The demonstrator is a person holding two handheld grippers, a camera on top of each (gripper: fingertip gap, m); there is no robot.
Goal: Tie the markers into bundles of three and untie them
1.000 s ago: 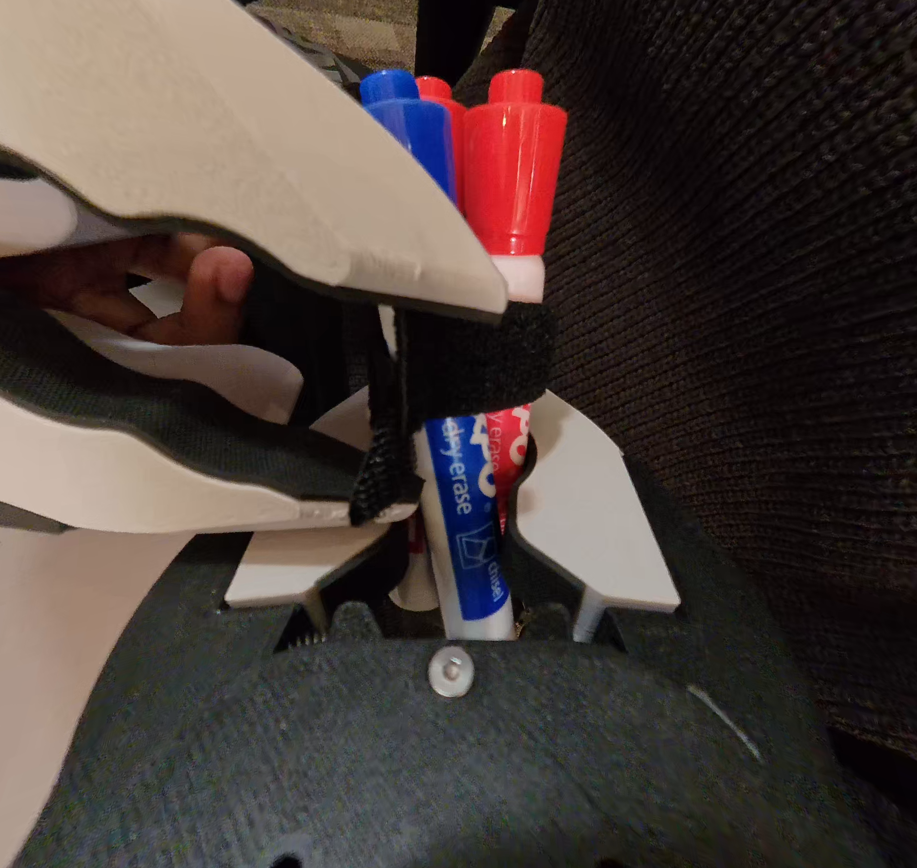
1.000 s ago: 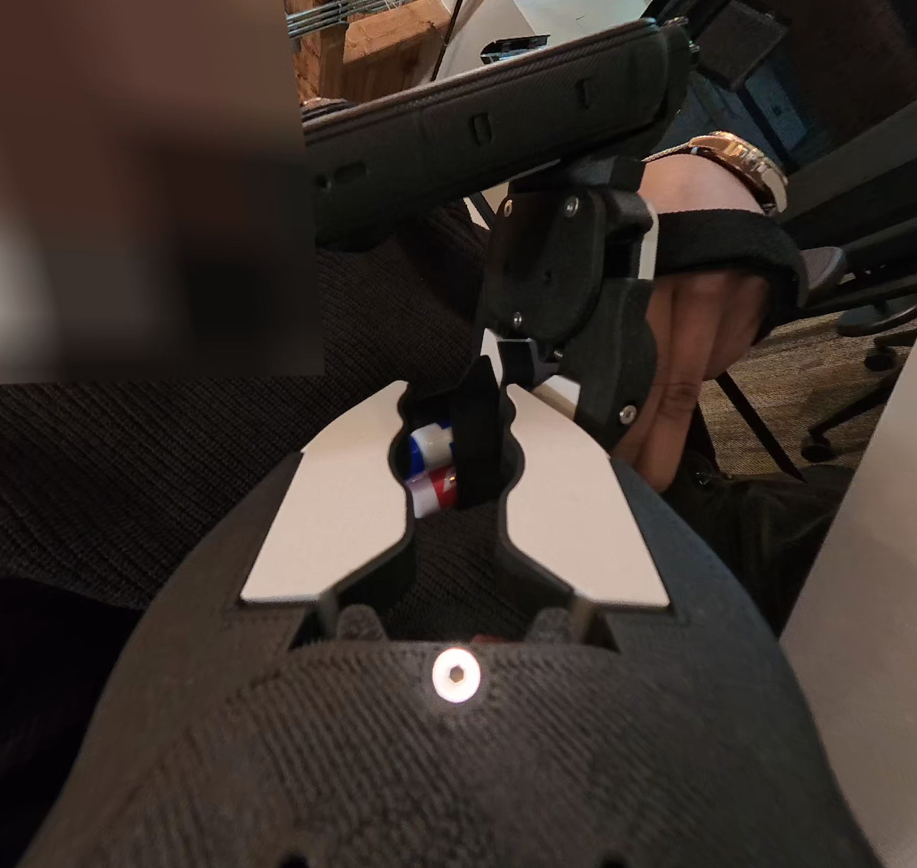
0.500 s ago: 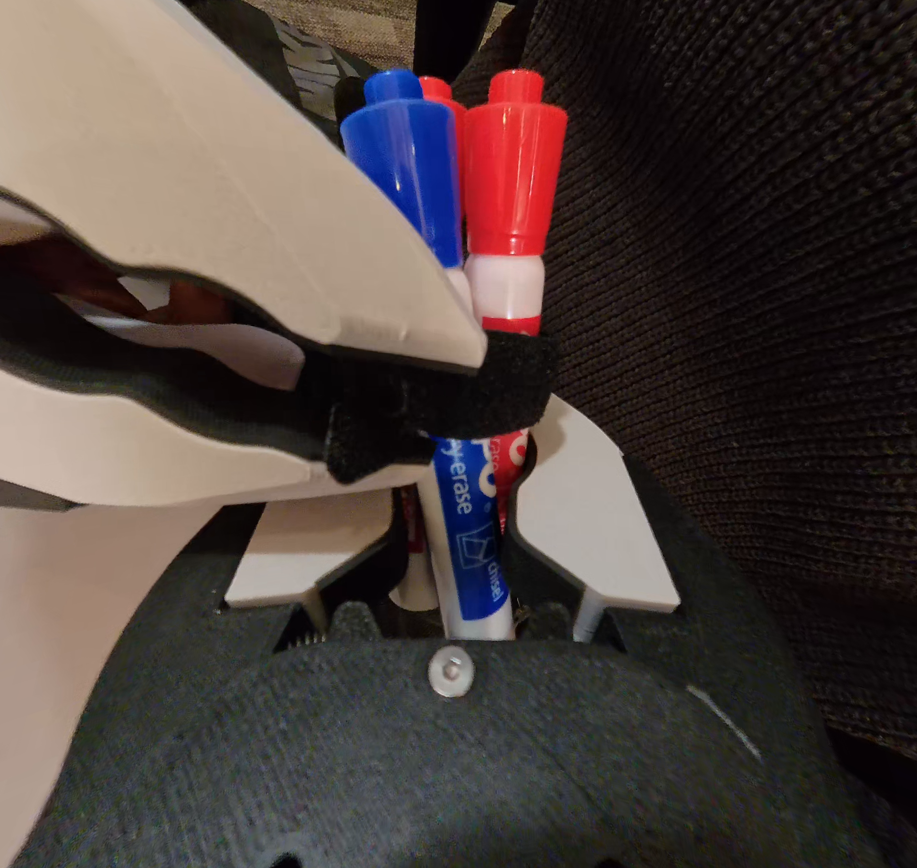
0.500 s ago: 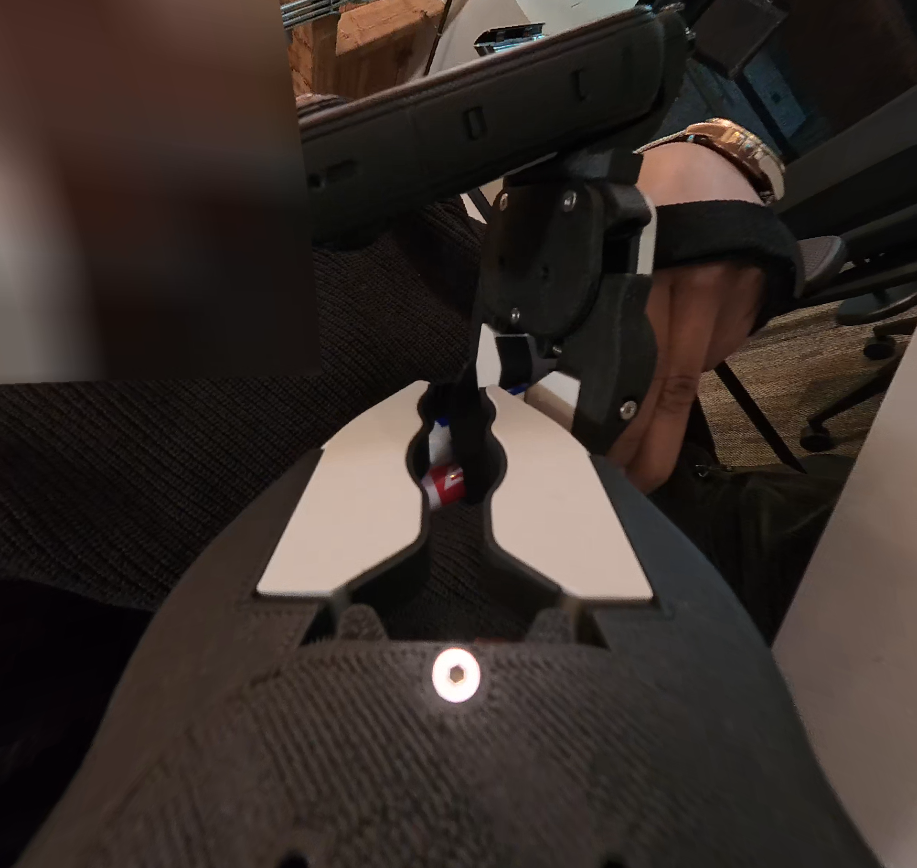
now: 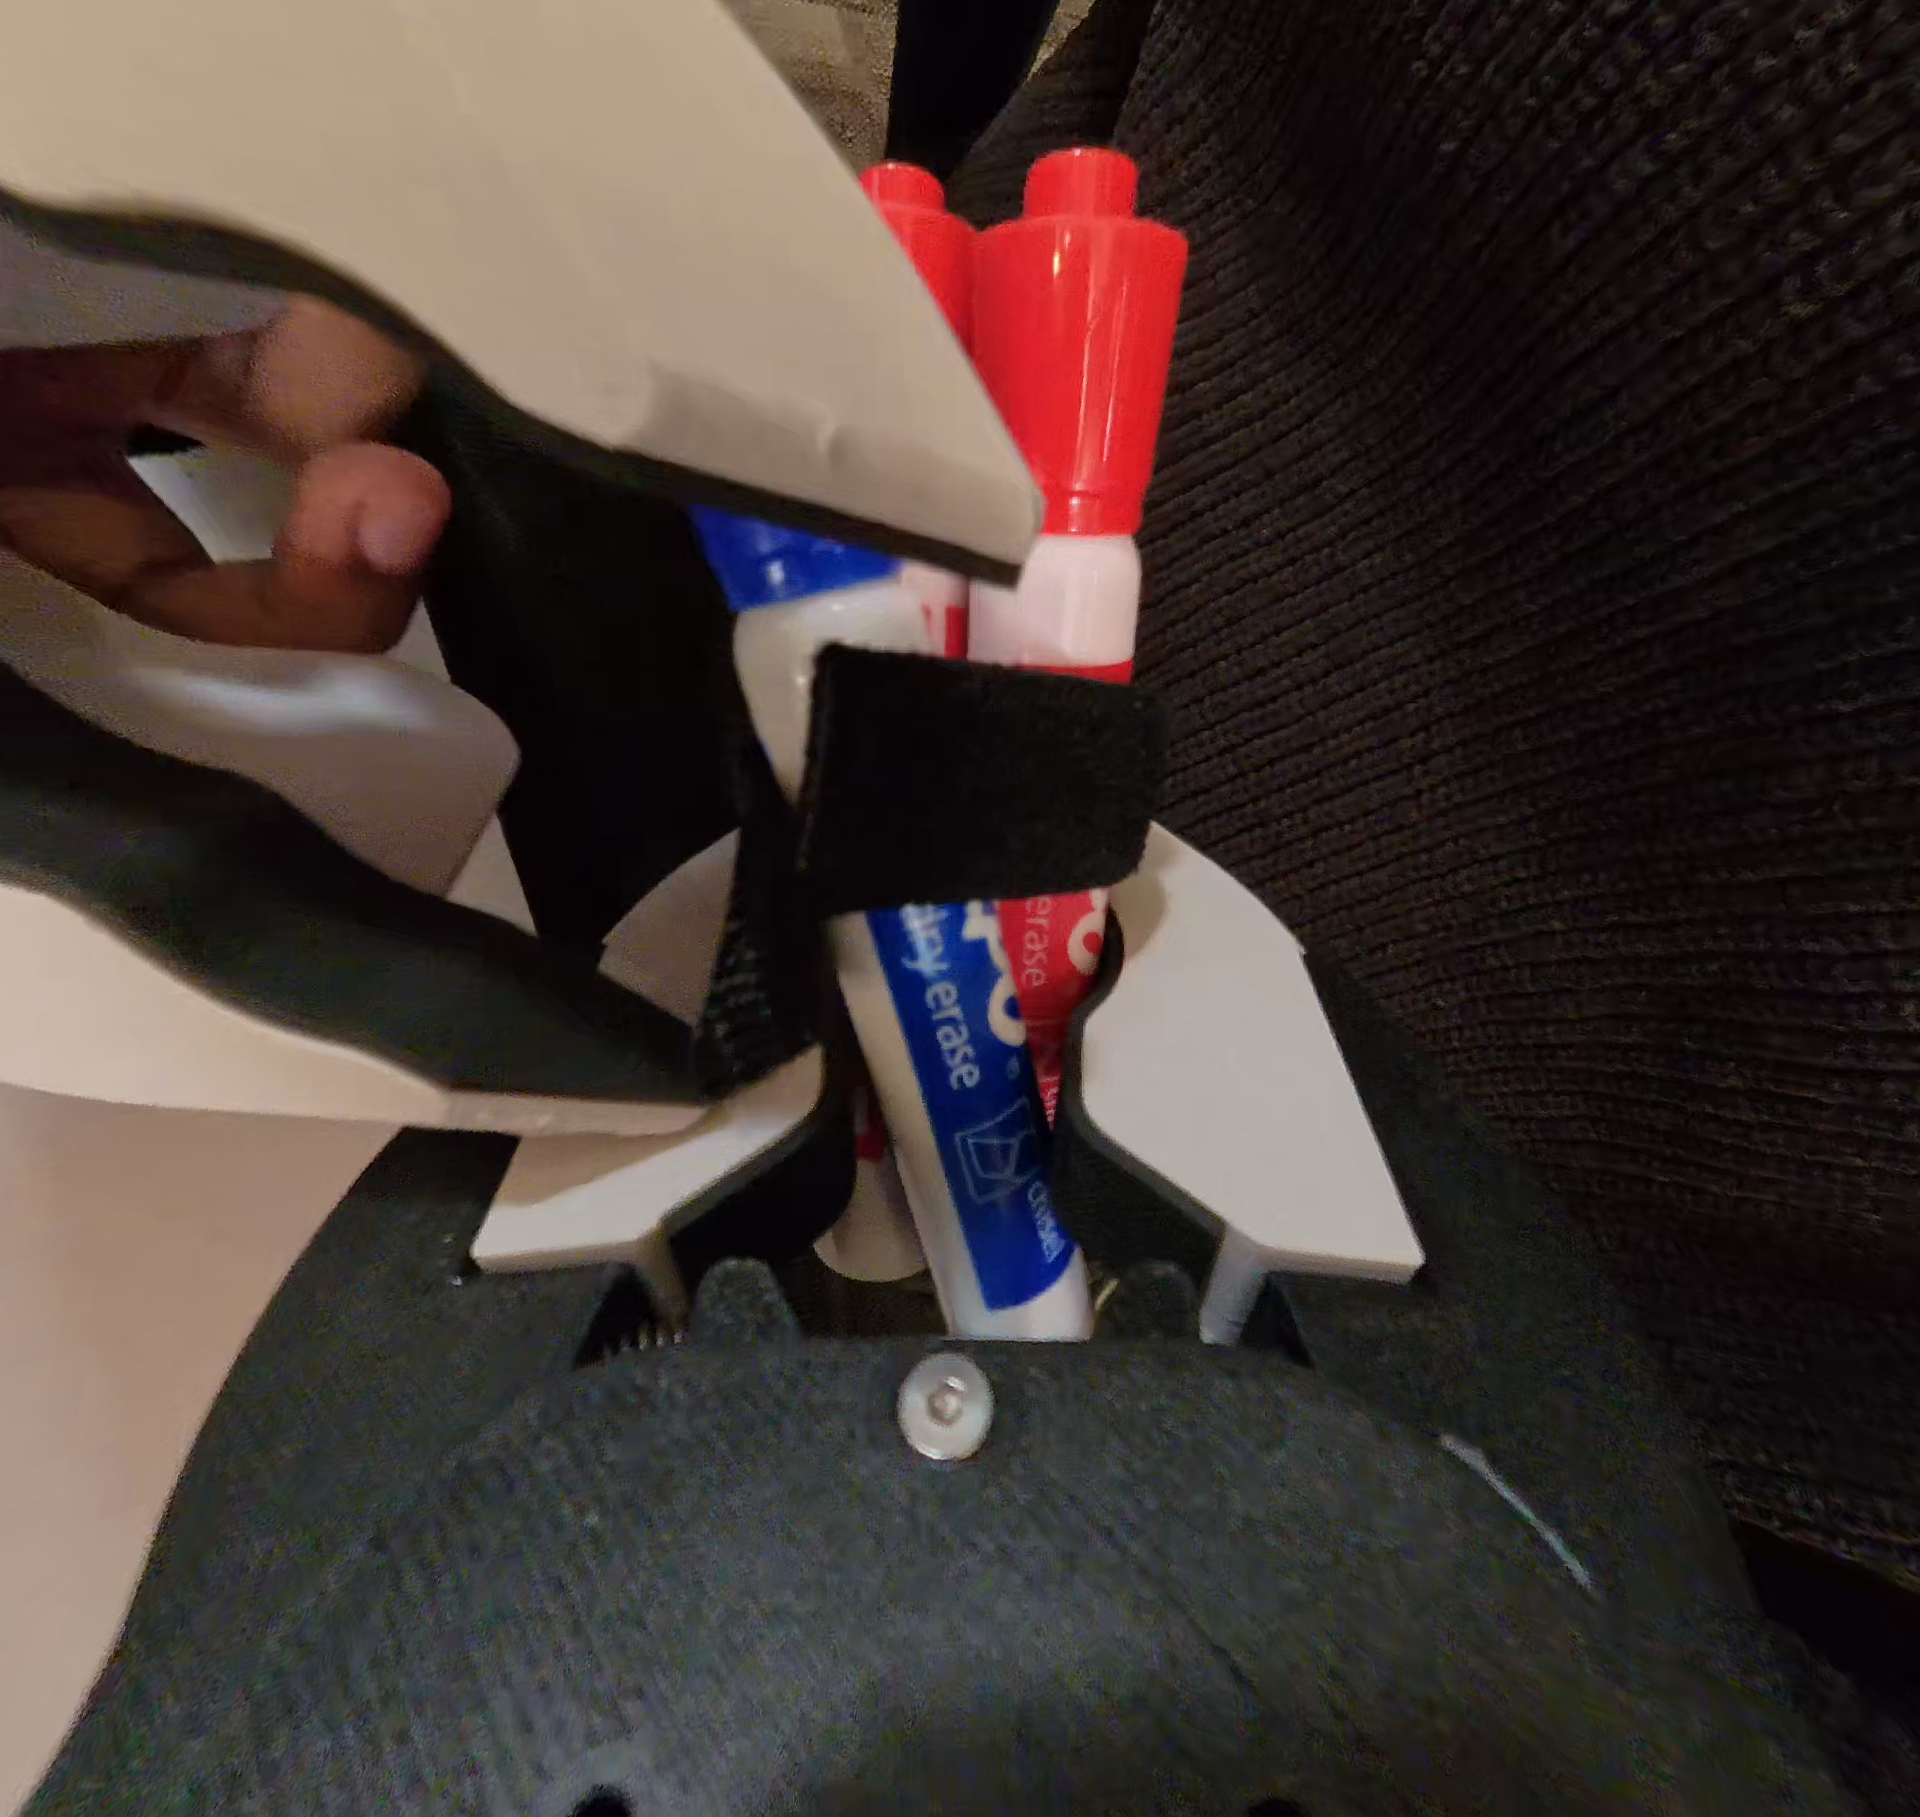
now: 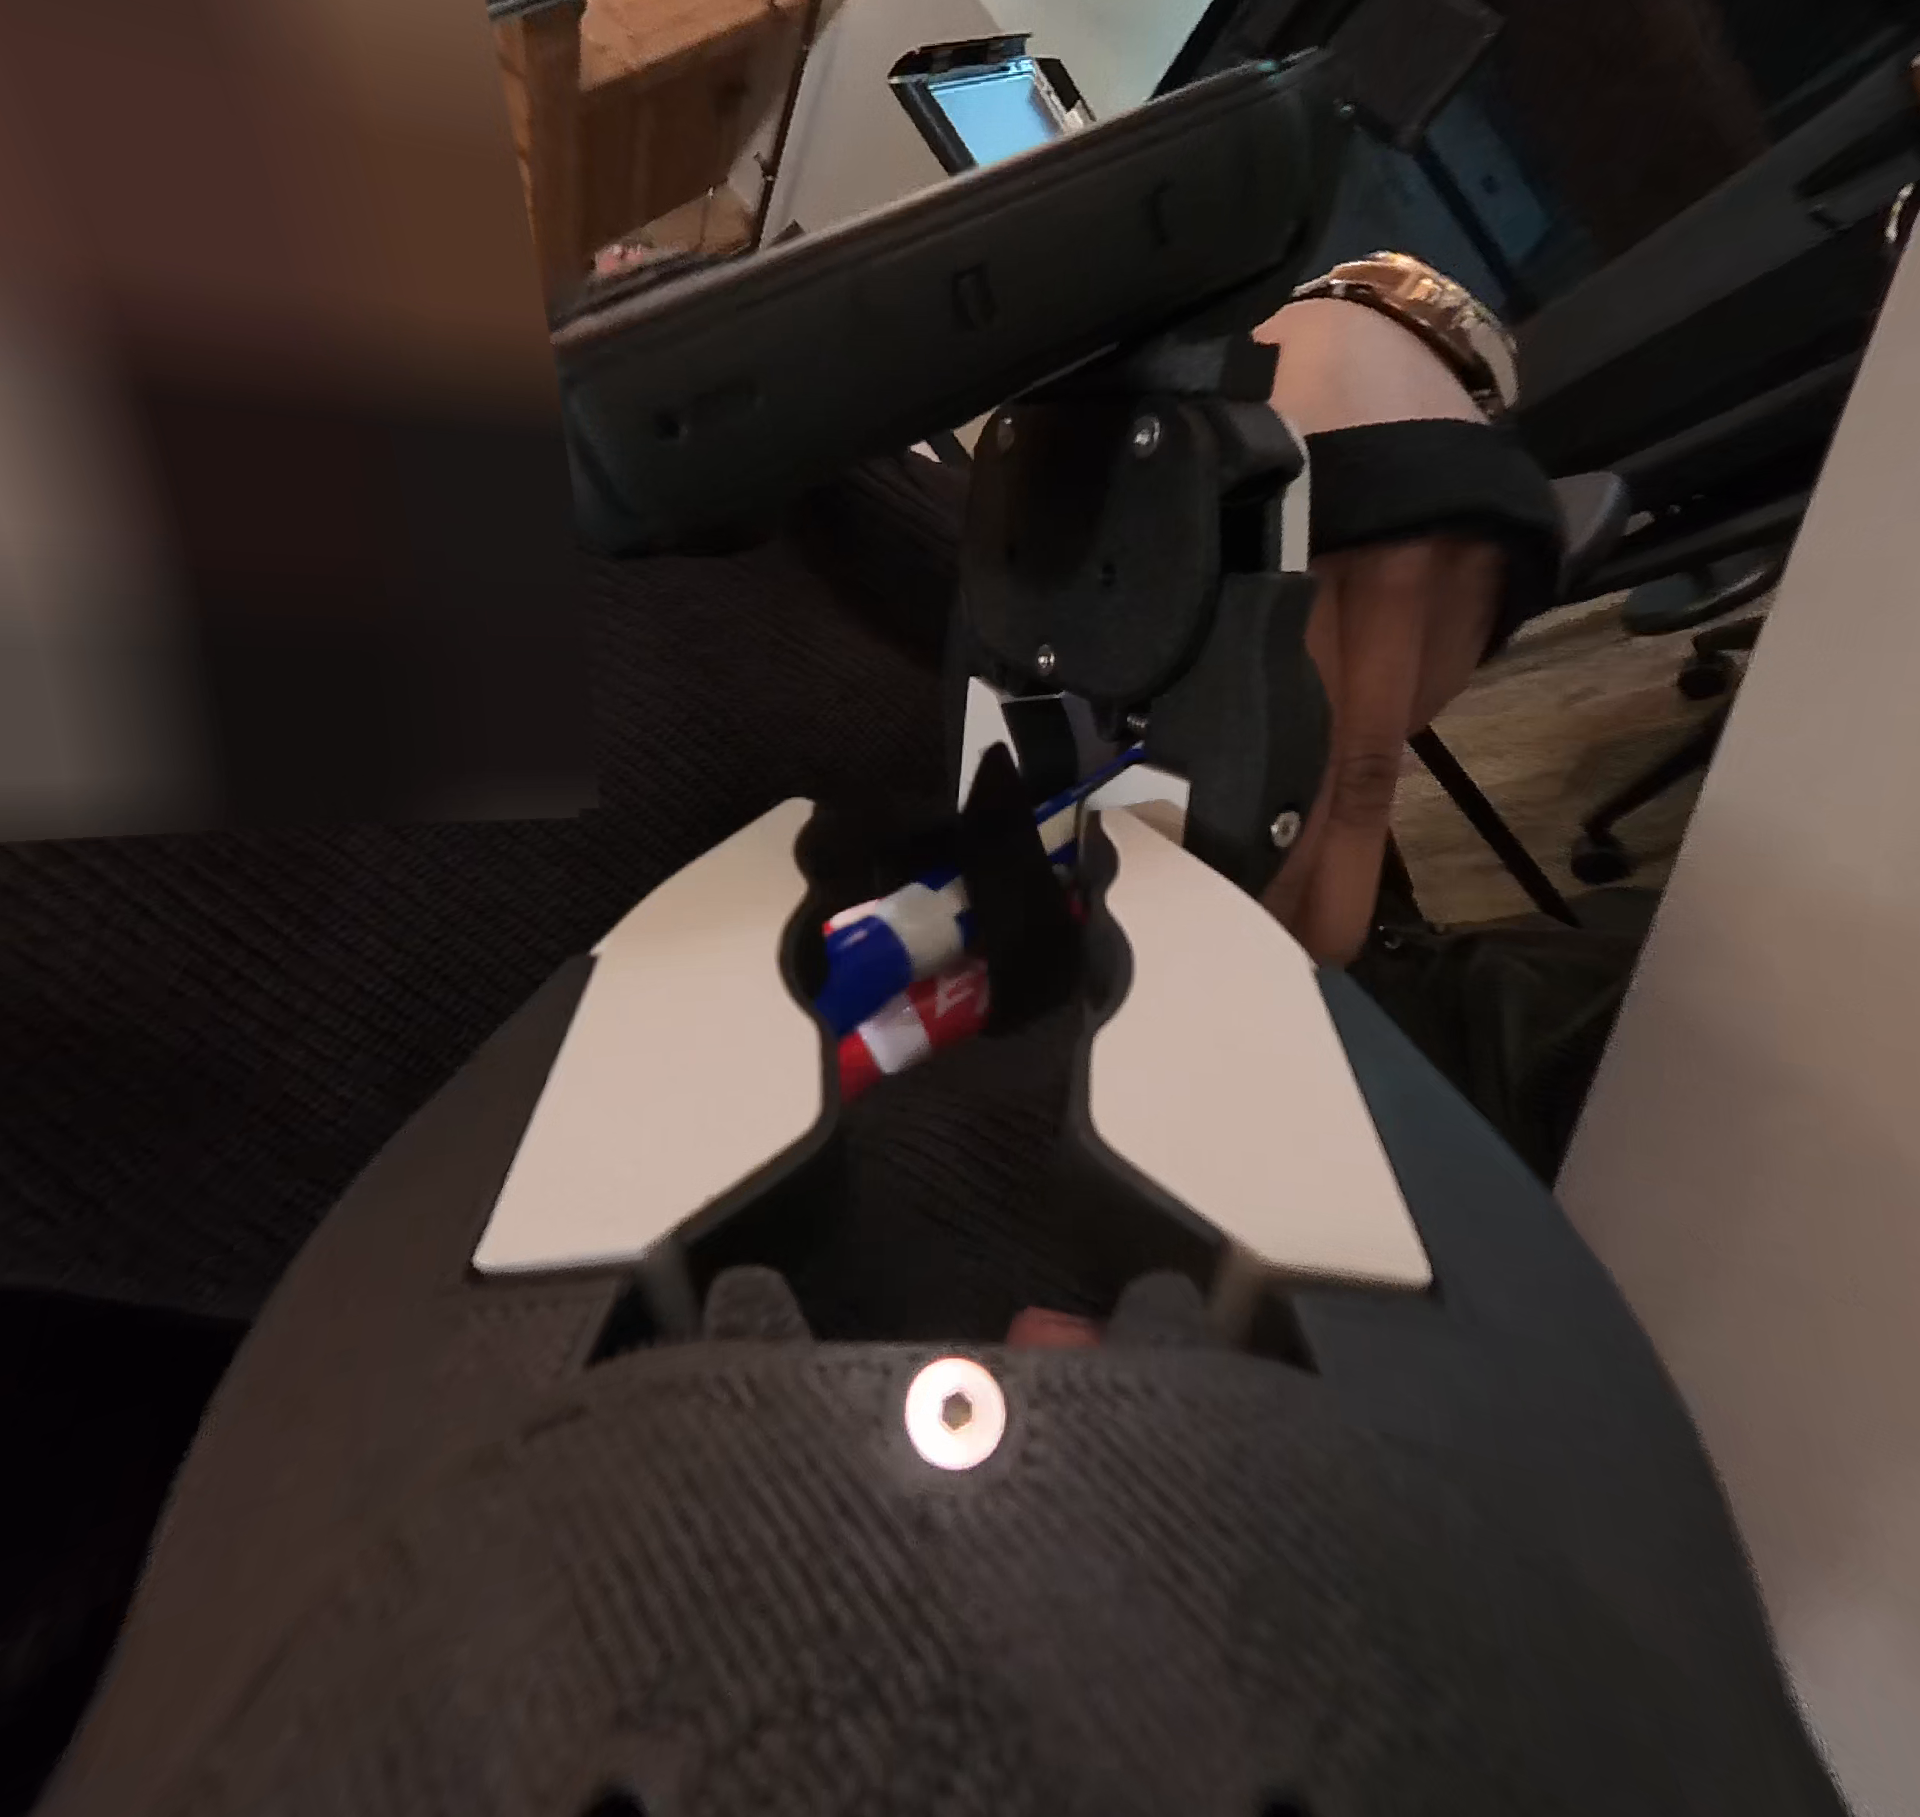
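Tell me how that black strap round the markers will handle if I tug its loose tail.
Probably floppy: the black strap has a tail that bends limply across to the open right gripper. It likely clings to itself, as its fuzzy end lies flat on the wrap. The marker bundle should hold when tugged; the left gripper is shut on it.

The left gripper [image 5: 951,884] is clamping the marker bundle [image 5: 1075,365] low on its barrels, with its fingers lying along them. The right gripper [image 6: 961,832] is reaching across the bundle from the side, its jaws standing apart. The left hand [image 6: 1392,645] is gripping the left gripper's handle behind the bundle.
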